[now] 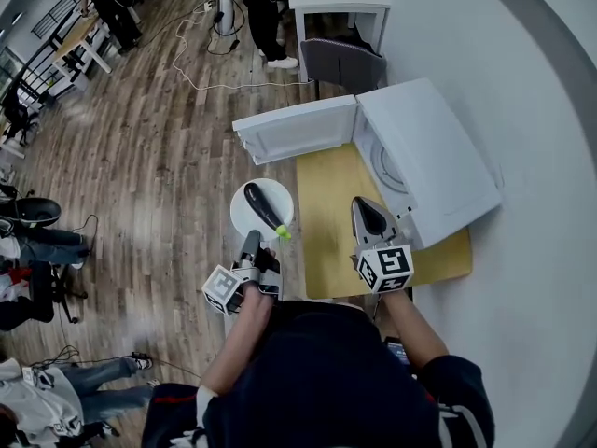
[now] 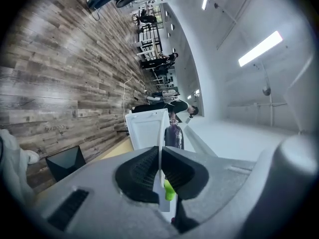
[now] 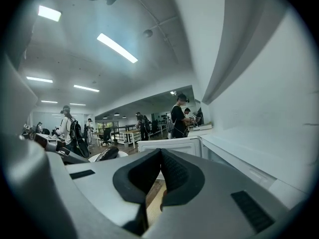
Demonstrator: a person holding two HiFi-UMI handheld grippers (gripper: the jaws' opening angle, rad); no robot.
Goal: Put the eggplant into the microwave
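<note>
A wood-plank floor (image 1: 159, 157) surrounds a yellow table (image 1: 326, 241) set against a white wall. On the table stands a white microwave (image 1: 429, 166), its door (image 1: 298, 129) swung open to the left. The left gripper (image 1: 252, 239) is clamped on the near rim of a white plate (image 1: 242, 217), just left of the table edge. The eggplant (image 1: 264, 208) lies on this plate. The right gripper (image 1: 367, 205) hovers over the table near the microwave, jaws together and empty.

An open-plan office or lab: wood-plank floor (image 1: 140, 157), rows of desks (image 1: 84, 40), ceiling strip lights (image 3: 117, 48), people (image 3: 178, 118) working.
</note>
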